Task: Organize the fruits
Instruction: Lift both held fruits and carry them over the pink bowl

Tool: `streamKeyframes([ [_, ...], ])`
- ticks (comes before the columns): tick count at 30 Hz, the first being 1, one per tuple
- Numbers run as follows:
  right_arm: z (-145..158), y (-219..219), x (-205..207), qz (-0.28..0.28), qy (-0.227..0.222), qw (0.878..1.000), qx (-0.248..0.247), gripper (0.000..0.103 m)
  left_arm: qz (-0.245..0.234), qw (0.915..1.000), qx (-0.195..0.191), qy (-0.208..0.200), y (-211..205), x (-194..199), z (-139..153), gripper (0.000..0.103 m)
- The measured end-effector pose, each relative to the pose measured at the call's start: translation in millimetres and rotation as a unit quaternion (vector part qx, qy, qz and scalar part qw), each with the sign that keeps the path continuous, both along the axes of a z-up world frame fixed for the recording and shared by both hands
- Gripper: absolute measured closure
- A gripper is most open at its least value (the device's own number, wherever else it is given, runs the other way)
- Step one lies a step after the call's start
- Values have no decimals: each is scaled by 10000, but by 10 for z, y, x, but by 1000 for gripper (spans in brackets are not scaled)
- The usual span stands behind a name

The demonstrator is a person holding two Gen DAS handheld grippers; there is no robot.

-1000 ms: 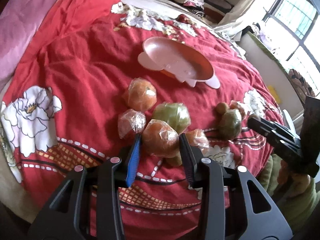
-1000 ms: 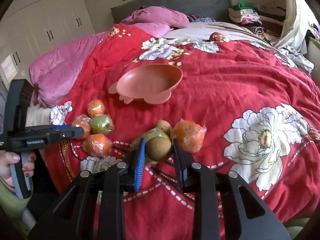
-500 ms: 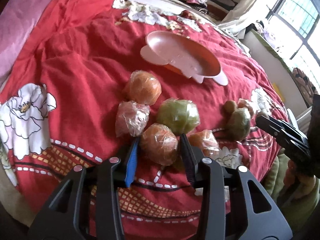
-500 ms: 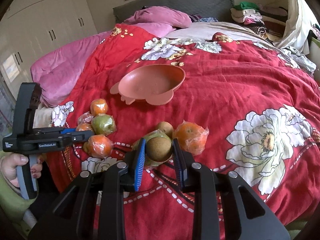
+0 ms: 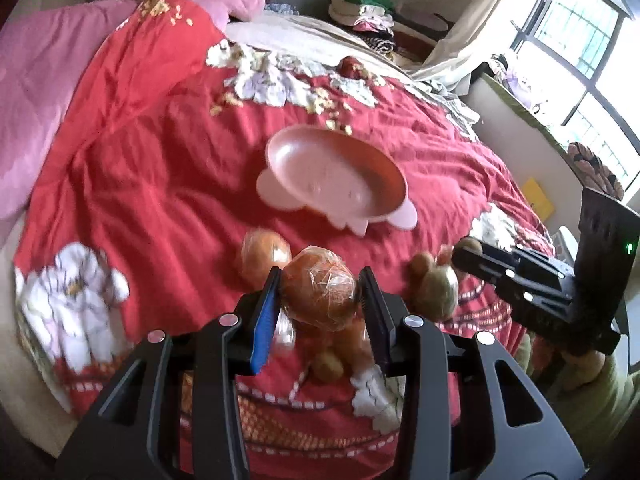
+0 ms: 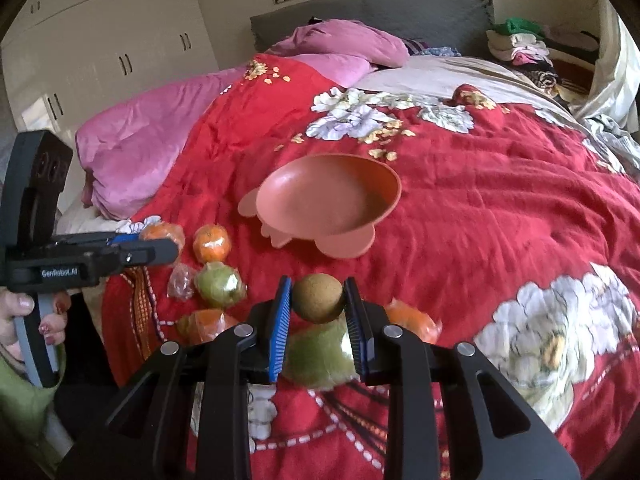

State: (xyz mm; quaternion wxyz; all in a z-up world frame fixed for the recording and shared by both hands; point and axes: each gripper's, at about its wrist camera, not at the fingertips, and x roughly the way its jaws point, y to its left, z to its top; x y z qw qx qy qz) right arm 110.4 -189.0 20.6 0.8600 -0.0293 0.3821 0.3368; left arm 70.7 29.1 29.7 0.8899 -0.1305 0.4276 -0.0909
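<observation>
Left tool [image 5: 320,292] clamped on a plastic-wrapped orange [image 5: 318,294]; right tool [image 6: 316,300] clamped on a brown kiwi [image 6: 318,298]. Both fruits lifted off the bed. Pink bowl [image 6: 280,200] lies straight ahead of each tool (empty, judged the drop target), neither hand clearly nearer.

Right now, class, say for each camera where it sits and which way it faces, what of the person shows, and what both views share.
Left wrist: on the left gripper, facing down the bed at a wrapped orange it holds; the right gripper shows.
Right wrist: on the right gripper, facing the headboard, clamped on a kiwi; a hand shows.
Shared: the pink dish.
</observation>
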Motion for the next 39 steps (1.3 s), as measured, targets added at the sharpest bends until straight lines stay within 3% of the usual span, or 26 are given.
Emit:
streamKeyframes([
  [19, 18, 410, 577, 437, 27, 9988, -198, 78, -210, 9994, 222, 147, 9, 1011, 99, 72],
  [39, -210, 686, 907, 653, 288, 9957, -585, 78, -472, 9957, 380, 702, -155, 1554, -243, 72],
])
